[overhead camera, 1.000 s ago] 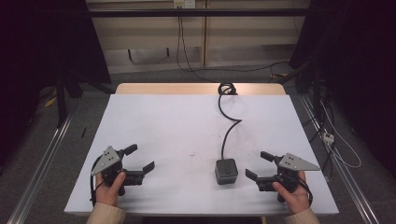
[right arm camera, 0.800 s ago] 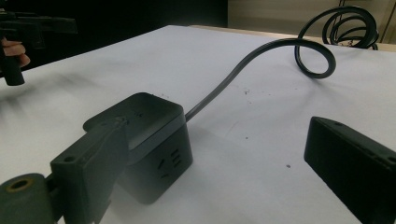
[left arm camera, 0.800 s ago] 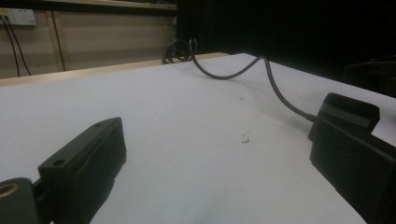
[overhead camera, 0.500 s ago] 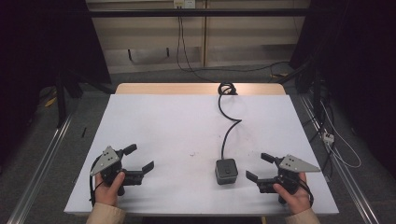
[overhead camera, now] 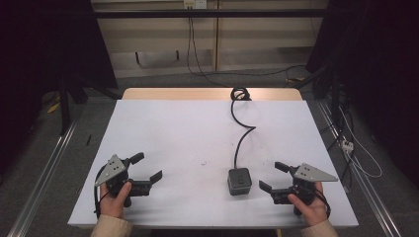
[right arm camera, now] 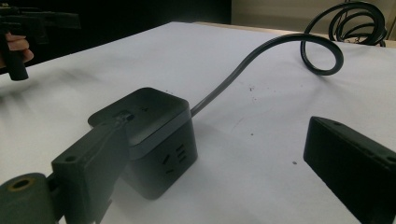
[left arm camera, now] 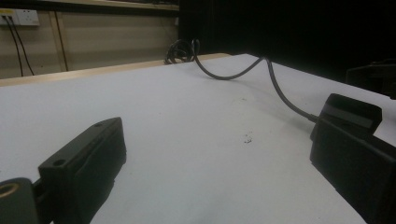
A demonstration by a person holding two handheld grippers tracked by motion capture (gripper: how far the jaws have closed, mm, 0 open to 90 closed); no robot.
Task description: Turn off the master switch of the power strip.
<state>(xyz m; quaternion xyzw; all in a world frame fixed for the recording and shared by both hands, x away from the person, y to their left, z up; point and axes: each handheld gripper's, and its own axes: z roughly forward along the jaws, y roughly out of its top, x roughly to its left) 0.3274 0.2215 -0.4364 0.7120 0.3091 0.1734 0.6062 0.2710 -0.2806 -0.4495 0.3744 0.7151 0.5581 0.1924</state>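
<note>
- Well, little differs from half a second back: both my grippers sit at the near edge as they did, and the cube has not shifted. My left gripper may have crept a touch, no more.
- Biggest is the table (overhead camera: 197,133): a flat, matt white sheet with a few dark specks near the middle, and a strip of pale wood along its far edge.
- Next the cable (overhead camera: 242,136): thick, round, dark rubber, smooth. It leaves the back of the cube, bends in an S across the white top and ends in a tight coil at the far edge.
- My left gripper (overhead camera: 148,168) sits near the front left corner, well apart from the cube, in my left hand (overhead camera: 114,200). Its jaws stand wide apart with bare table between them. They are black, blocky and matt, with a grey three-cornered plate on top.
- My right gripper (overhead camera: 274,177) is near the front right, in my right hand (overhead camera: 309,207), just beside the cube. Its jaws are spread too, holding nothing; in the right gripper view one jaw stands in front of the cube's side, but I cannot tell whether it touches.
- Smallest is the cube (overhead camera: 239,181): a dark grey plastic socket block with rounded corners, a smooth top and slotted outlets on its side, resting on the table right of centre near the front.
</note>
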